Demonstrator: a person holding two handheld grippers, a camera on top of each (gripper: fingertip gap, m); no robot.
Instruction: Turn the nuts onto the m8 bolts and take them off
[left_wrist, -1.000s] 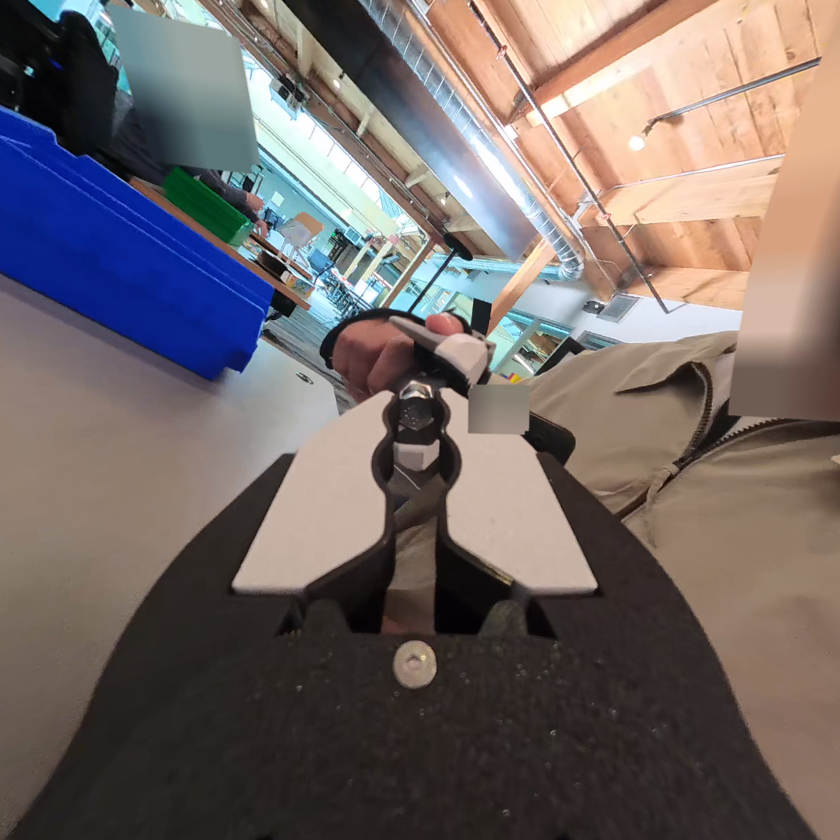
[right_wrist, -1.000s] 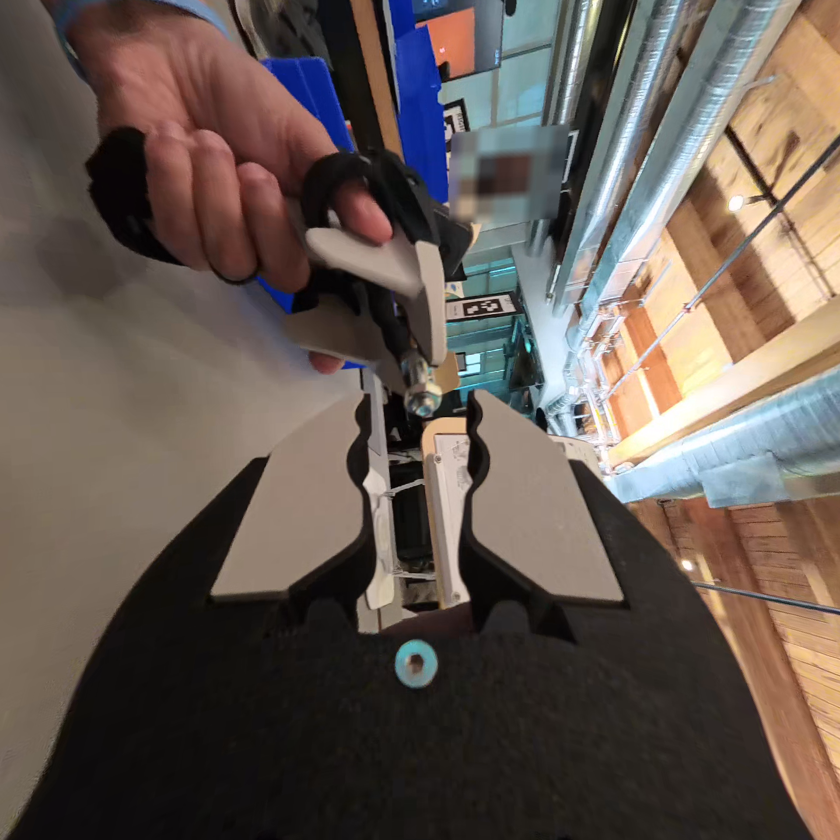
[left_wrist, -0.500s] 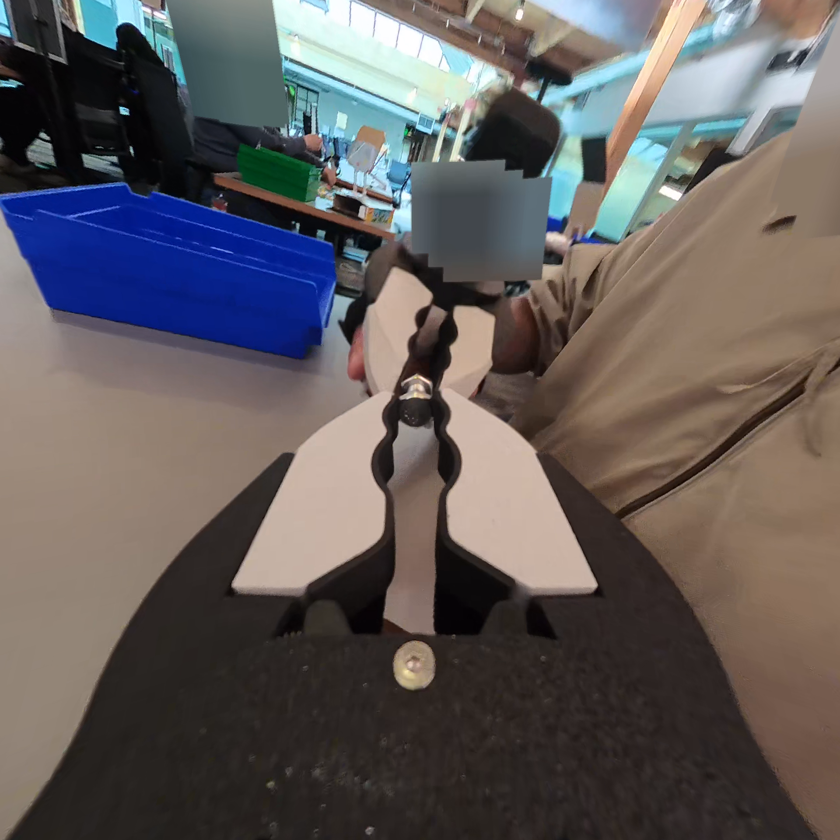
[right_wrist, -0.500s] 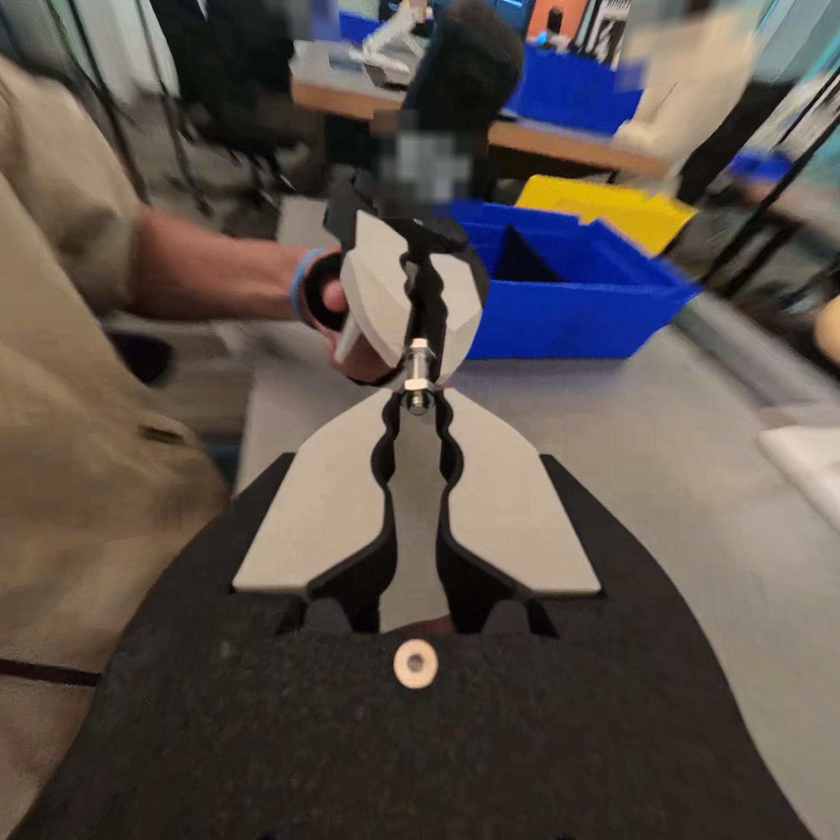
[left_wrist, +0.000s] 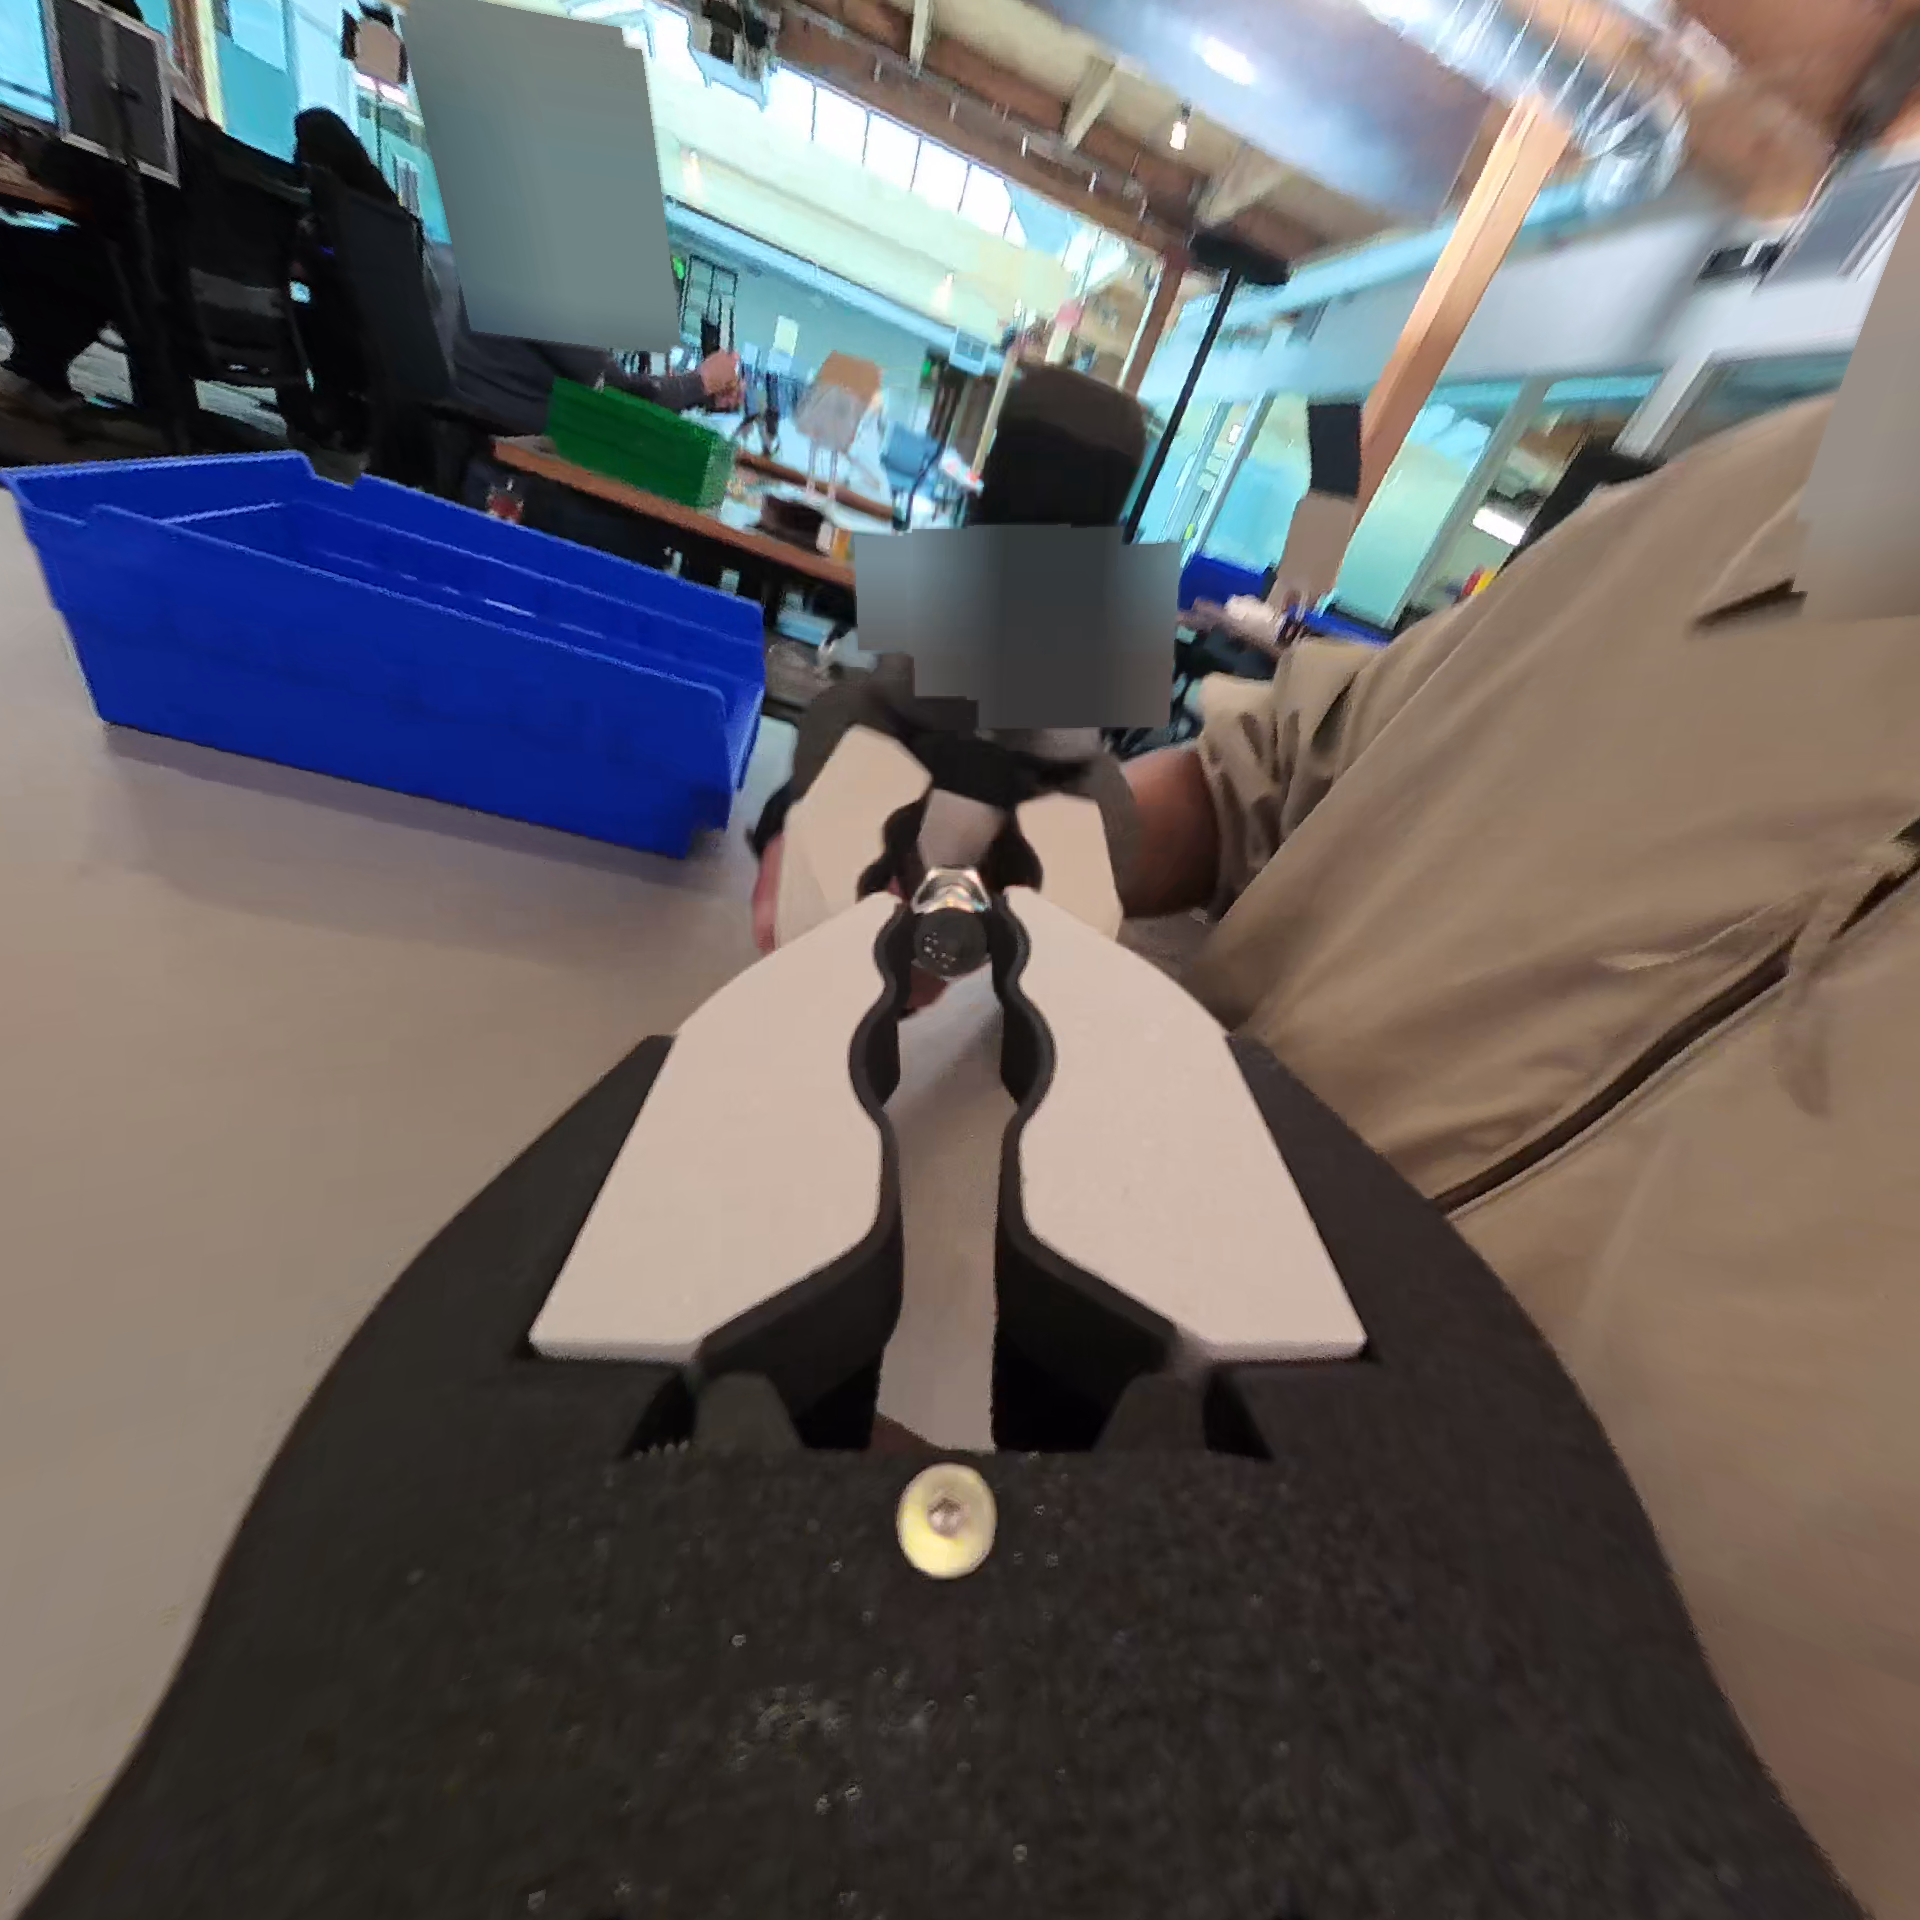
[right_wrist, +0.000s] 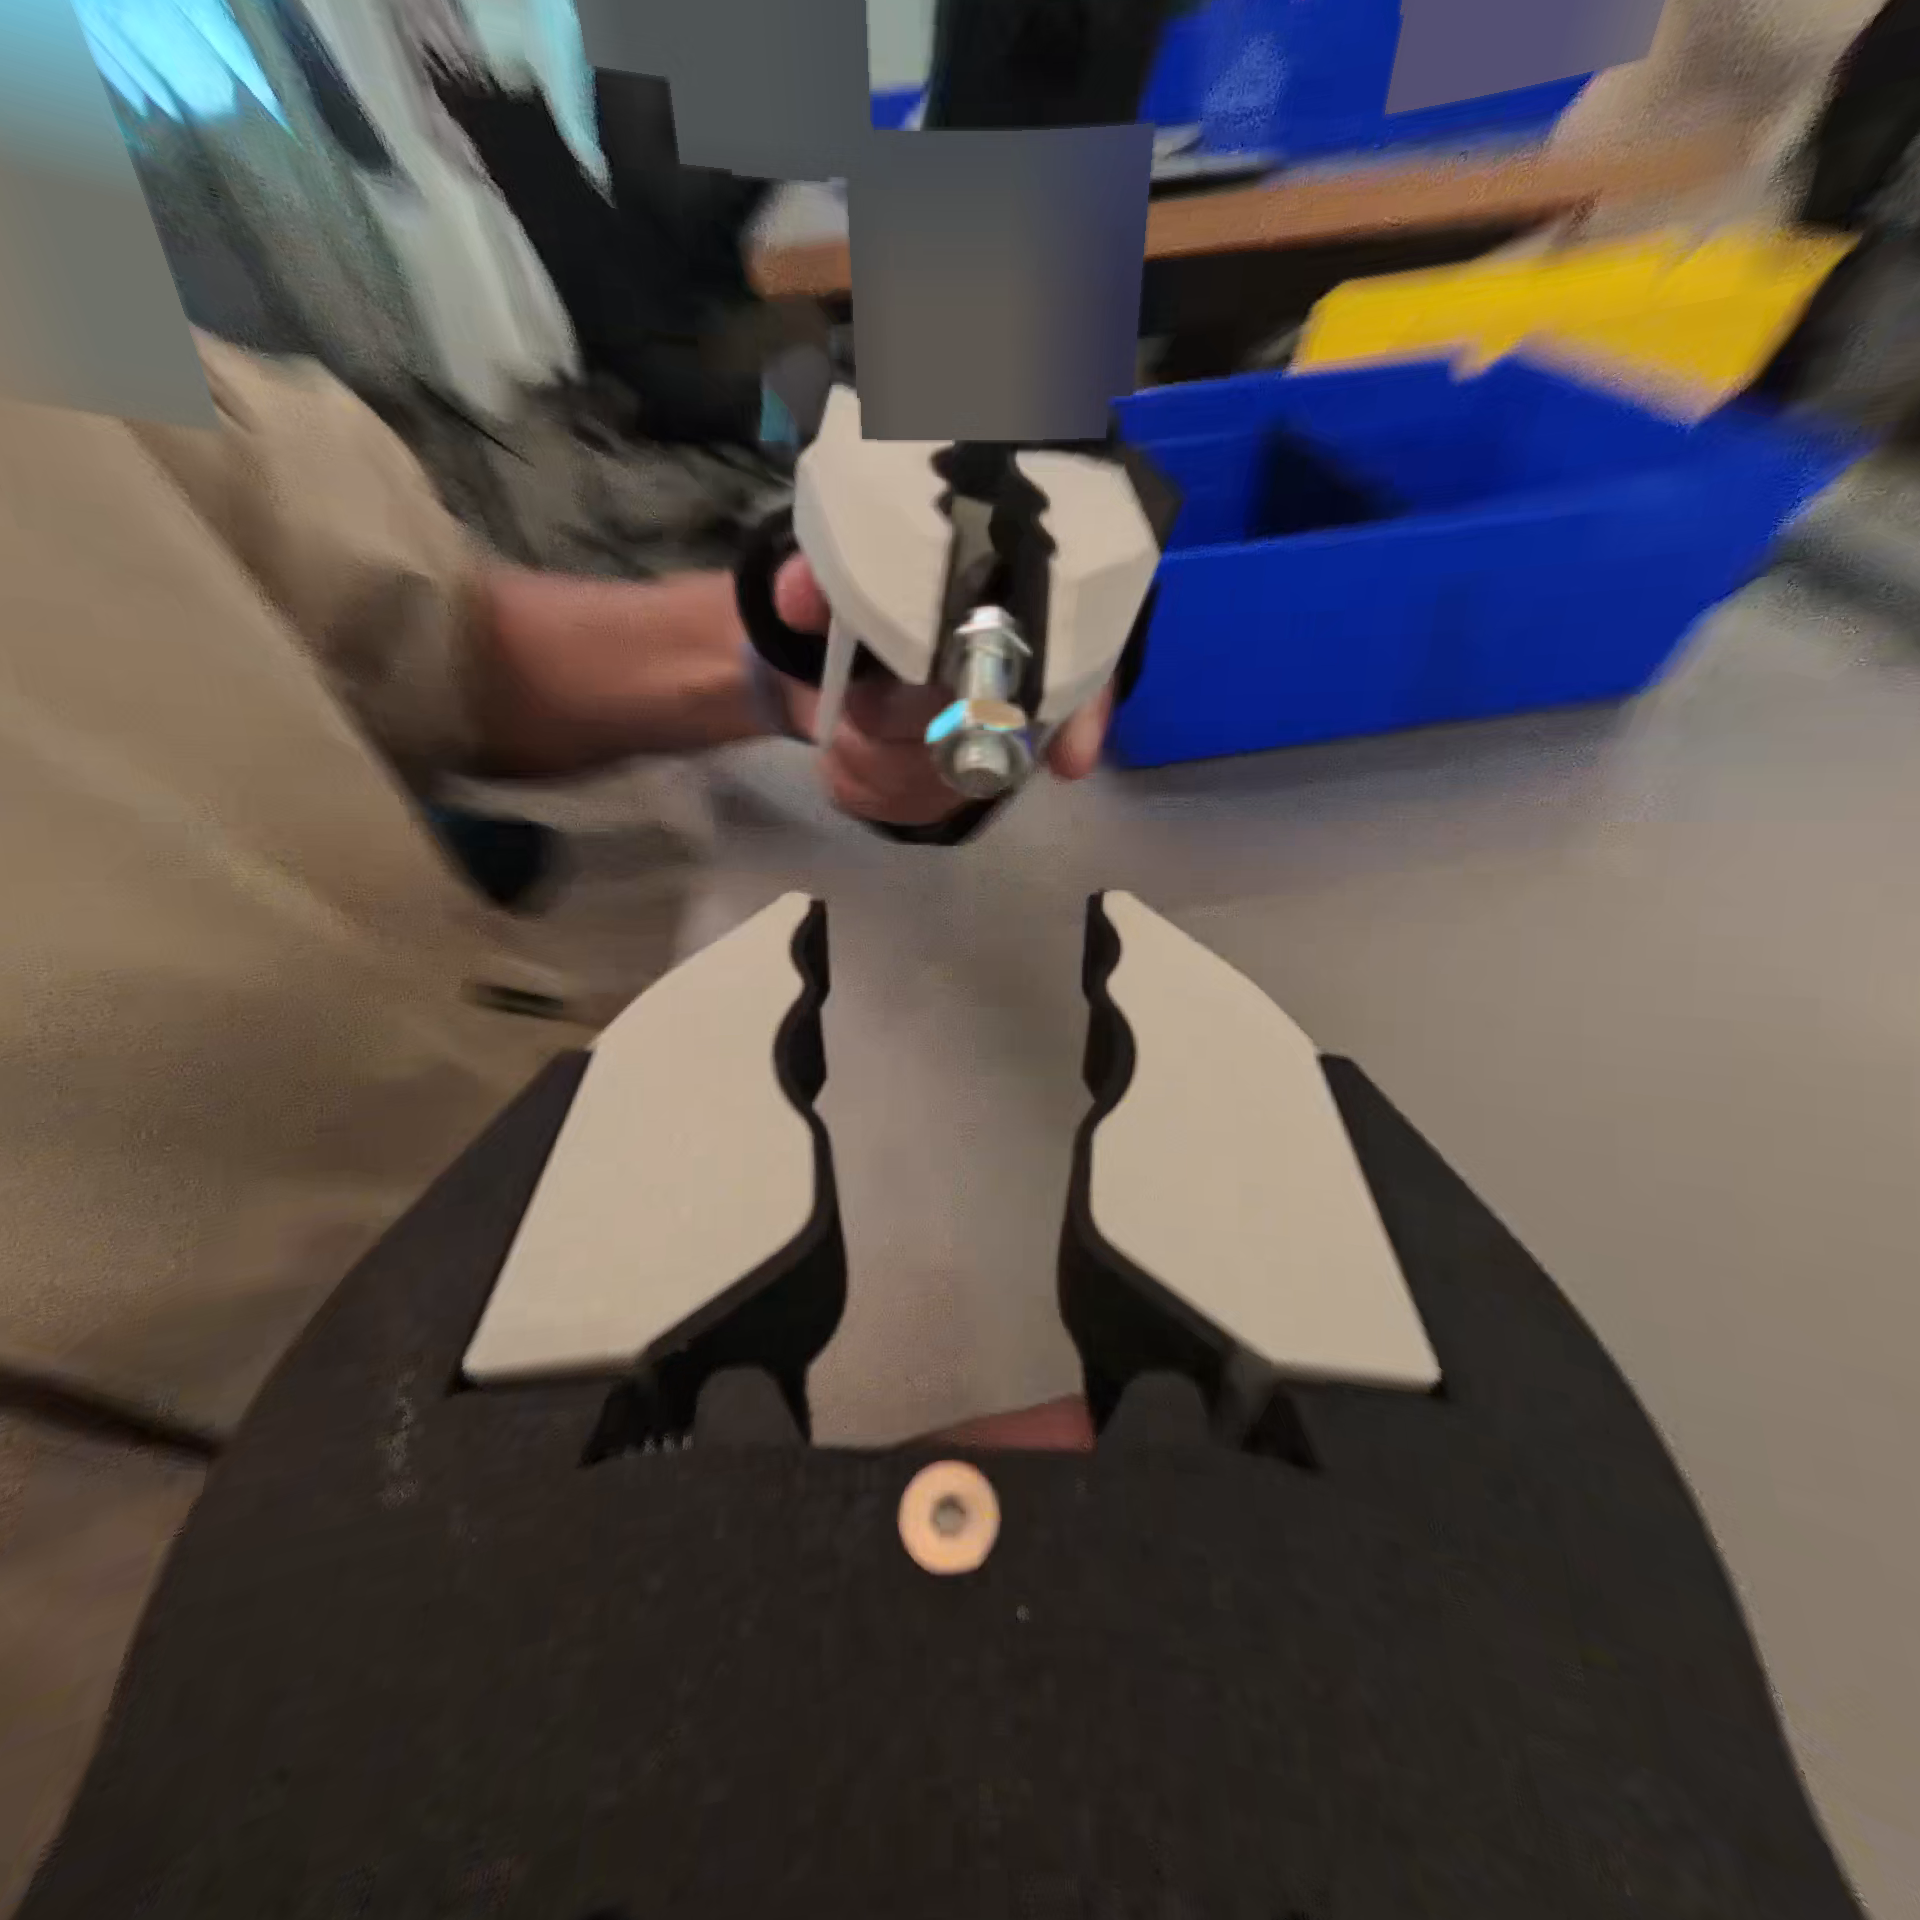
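Observation:
My left gripper (left_wrist: 948, 935) is shut on the head of a silver M8 bolt (left_wrist: 943, 943), held in the air above the grey table (left_wrist: 260, 1039). In the right wrist view the left gripper (right_wrist: 987, 649) faces me, and the bolt (right_wrist: 982, 675) sticks out of it with a nut (right_wrist: 977, 727) near its free end. The nut also shows in the left wrist view (left_wrist: 951, 888). My right gripper (right_wrist: 956, 914) is open and empty, a short way back from the nut. Its pale fingers (left_wrist: 842, 821) show just behind the bolt in the left wrist view.
A blue bin (left_wrist: 416, 665) stands on the table to the left in the left wrist view. Another blue bin (right_wrist: 1455, 582), with a yellow bin (right_wrist: 1558, 312) behind it, is at the right in the right wrist view. The person's beige jacket (left_wrist: 1558, 935) is close beside both grippers.
Half a second ago my right gripper was shut around the nut. Now it has opened and drawn back from it. My left gripper still holds the bolt, levelled from its earlier upward tilt.

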